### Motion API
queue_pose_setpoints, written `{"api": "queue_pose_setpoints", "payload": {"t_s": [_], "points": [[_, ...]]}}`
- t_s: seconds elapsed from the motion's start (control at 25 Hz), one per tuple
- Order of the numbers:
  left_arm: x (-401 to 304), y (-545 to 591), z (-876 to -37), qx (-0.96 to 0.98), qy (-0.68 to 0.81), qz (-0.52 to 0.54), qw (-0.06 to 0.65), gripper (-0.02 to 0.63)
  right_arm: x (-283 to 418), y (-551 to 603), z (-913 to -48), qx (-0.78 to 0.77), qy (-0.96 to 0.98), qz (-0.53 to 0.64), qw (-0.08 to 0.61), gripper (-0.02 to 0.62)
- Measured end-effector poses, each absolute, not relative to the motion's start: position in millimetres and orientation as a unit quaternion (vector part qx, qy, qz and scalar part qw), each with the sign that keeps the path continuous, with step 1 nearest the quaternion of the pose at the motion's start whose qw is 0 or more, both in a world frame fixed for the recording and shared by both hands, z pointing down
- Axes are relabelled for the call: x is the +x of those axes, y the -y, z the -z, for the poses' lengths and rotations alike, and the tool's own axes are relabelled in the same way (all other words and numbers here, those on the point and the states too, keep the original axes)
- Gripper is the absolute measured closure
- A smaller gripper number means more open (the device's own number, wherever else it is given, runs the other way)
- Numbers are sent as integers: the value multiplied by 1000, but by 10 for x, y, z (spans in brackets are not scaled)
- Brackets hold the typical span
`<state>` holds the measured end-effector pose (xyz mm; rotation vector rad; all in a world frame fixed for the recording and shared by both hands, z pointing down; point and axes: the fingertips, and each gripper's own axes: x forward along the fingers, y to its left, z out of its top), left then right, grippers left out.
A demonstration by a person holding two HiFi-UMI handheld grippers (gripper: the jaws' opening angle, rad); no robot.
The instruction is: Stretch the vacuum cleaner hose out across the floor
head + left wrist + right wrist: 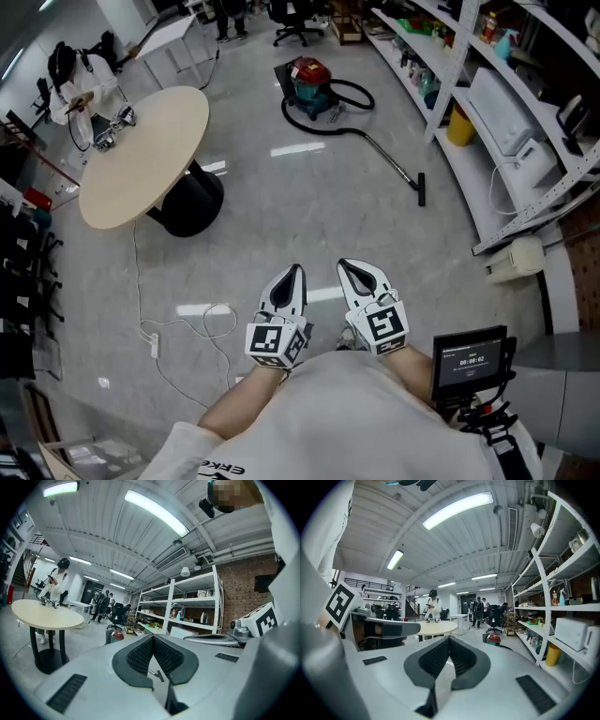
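At the far left a round table stands on a dark pedestal, with a thin white cable lying loose on the floor near it. Near the middle, the left gripper and the right gripper are held side by side in front of the person, each with its jaws pressed together and nothing between them. Both point toward the red and teal vacuum cleaner, which sits far off across the bare floor. Its black hose curls in a loop tight around the body, and the rigid wand runs out to the right, ending in a floor nozzle. This looks like the approach step: the hose is untouched, so the next move calls for closing in, opening one pair of jaws, and gripping the hose or wand to draw the loop straight. Along the right, shelving holds bottles, and a yellow tub stands on its low shelf, contents not visible.
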<state>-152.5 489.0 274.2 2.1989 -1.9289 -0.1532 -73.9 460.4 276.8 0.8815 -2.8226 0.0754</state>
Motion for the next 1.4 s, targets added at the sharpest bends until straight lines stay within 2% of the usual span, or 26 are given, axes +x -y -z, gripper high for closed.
{"api": "queue_pose_setpoints", "payload": {"t_s": [0.32, 0.64, 1.16, 1.4], "points": [[-1427, -4013, -2795, 740, 662, 25, 116, 606, -630, -3744, -2815, 298, 949, -26, 98, 604], [-1685, -3134, -2905, 761, 637, 36, 121, 606, -868, -2892, -2973, 314, 943, -27, 109, 604], [-2865, -1400, -2865, 780, 612, 51, 125, 606, -2047, -1184, -2936, 332, 934, -13, 129, 604], [-3217, -771, -2964, 771, 617, 55, 151, 606, -2324, -552, -2971, 334, 933, -20, 133, 604]]}}
